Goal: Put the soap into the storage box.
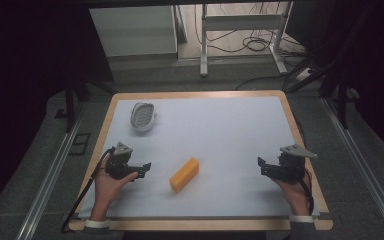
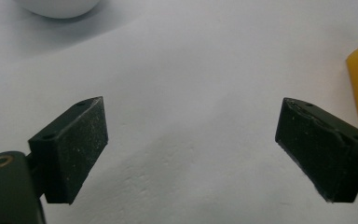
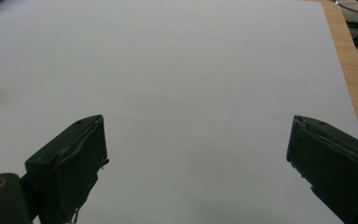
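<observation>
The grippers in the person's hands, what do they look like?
Both the left gripper and the right gripper are black, with two blocky black jaws. Each has a grey three-cornered plate on top and a thin dark cable trailing back. The person wears white cuffs.

Two grippers: left gripper, right gripper, one per hand. Two hands: left hand, right hand. Two black jaws on each gripper, four in all. One grey plate on top of each gripper, two together. One yellow block. One white dish (ribbed inside). One table, wooden at the rim, under one white sheet. Beyond the table, one white frame on the floor and a tangle of cables, too knotted to count.
</observation>
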Demonstrator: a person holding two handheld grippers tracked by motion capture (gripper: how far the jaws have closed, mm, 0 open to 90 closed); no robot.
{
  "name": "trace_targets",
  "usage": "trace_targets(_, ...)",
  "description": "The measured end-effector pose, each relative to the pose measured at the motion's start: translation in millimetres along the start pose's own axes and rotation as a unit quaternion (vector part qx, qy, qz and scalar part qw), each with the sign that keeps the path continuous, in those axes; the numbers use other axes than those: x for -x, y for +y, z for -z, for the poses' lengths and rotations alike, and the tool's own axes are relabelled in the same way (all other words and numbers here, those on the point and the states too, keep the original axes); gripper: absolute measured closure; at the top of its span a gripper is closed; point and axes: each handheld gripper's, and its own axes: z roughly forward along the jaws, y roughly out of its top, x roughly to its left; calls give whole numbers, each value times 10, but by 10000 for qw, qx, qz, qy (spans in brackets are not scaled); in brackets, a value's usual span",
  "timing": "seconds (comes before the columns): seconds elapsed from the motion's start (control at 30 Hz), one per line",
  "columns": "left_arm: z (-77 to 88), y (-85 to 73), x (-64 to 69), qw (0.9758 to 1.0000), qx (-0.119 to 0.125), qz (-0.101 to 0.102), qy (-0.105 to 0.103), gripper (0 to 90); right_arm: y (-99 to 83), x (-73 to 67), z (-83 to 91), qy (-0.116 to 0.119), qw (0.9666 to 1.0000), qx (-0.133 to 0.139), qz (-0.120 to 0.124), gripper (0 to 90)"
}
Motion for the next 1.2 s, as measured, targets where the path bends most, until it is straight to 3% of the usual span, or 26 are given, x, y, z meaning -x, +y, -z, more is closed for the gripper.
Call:
trace_targets(0.1, -30, -2, 11, 9999, -87, 37, -45, 106, -26, 50, -35, -3, 10000, -60, 58, 50)
trace_targets(0.2, -80, -14, 24, 9996, -248, 45, 130, 78, -35, 96, -63, 26, 9999, -124, -65, 51)
trace_targets(0.3, -90, -23, 41, 9994, -293, 134, 101, 87, -42, 87, -59, -15, 9999, -149, -40, 53)
trace_targets(0.57, 139, 1, 58, 9991, 201, 303, -195, 116, -15, 63, -22, -178, 9998, -92, -22, 54)
trace_targets(0.6, 219, -5, 58, 9990, 296, 253, -217, 119, -14, 44, -19, -216, 9997, -124, -8, 54)
trace_targets(0.73, 291, 1, 60, 9991, 318, 192, -185, 135, -47, 13, 0, -274, 9994, -191, 101, 54)
trace_targets(0.9, 351, 63, 121, 9994, 196, -27, -283, 148, -80, 29, 36, -268, 9995, -181, 59, 54)
trace_targets(1.0, 383, 114, 154, 9989, 138, -95, -447, 149, -89, 54, 56, -267, 9995, -133, 39, 54)
trace_targets(1.13, 387, 251, 223, 9990, -158, -325, -274, 158, -117, 76, 31, -243, 9994, -211, 94, 55)
trace_targets(1.2, 415, 333, 278, 9982, -202, -463, -327, 162, -122, 67, 30, -228, 9994, -216, 118, 54)
